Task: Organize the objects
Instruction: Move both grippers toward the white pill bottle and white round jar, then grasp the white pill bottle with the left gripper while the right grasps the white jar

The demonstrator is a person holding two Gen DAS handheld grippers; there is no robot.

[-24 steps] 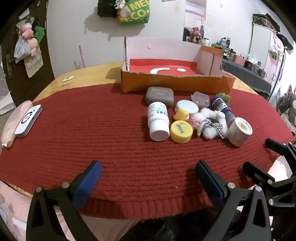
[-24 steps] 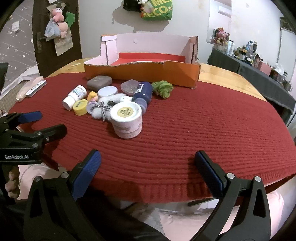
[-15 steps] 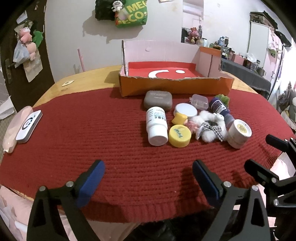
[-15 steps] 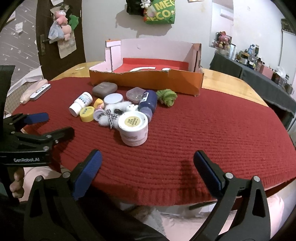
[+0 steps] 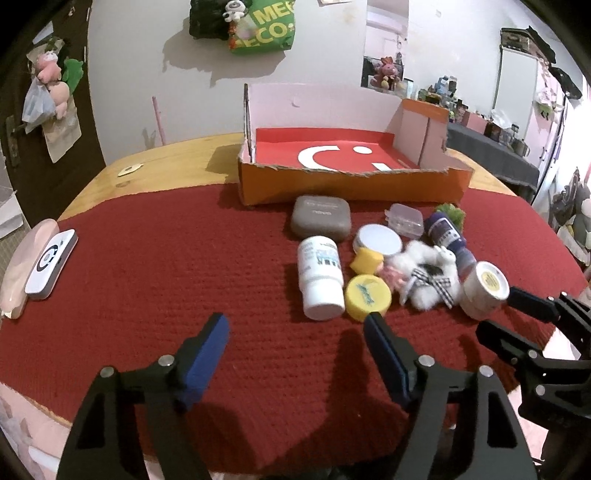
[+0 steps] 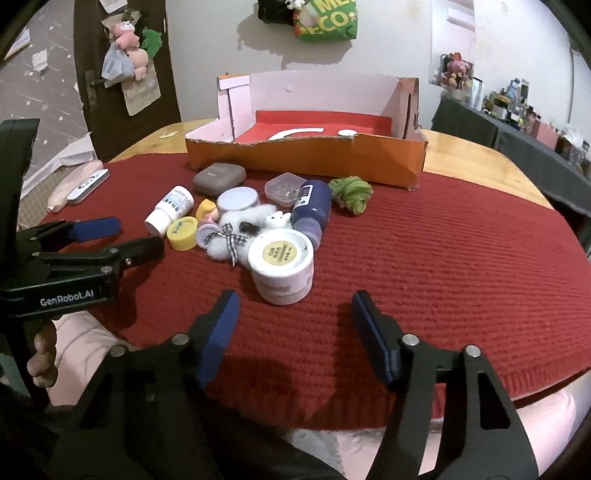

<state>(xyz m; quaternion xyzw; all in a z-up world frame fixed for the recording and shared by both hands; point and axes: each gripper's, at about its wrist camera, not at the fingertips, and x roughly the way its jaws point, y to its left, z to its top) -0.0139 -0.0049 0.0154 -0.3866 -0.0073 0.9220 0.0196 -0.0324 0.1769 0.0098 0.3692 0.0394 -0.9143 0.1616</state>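
A pile of small objects lies on the red knit cloth (image 5: 166, 288): a white pill bottle (image 5: 319, 277) on its side, a yellow lid (image 5: 367, 297), a grey case (image 5: 320, 218), a white round tin (image 5: 378, 240), a fluffy white toy (image 5: 430, 275), a dark blue bottle (image 6: 312, 206), a white jar (image 6: 281, 266) and a green scrunchie (image 6: 351, 194). An open orange box (image 5: 351, 188) with a red floor stands behind them. My left gripper (image 5: 295, 338) is open and empty, just short of the pill bottle. My right gripper (image 6: 293, 315) is open and empty, just short of the white jar.
A white remote (image 5: 50, 264) lies on a pink case at the cloth's left edge. The wooden table (image 5: 166, 166) shows beyond the cloth. A green bag (image 5: 262, 26) hangs on the wall. A dark cluttered side table (image 6: 517, 136) stands at the right.
Both grippers have moved forward over the cloth toward the pile. Their jaws have narrowed somewhat but remain open. No object has moved.
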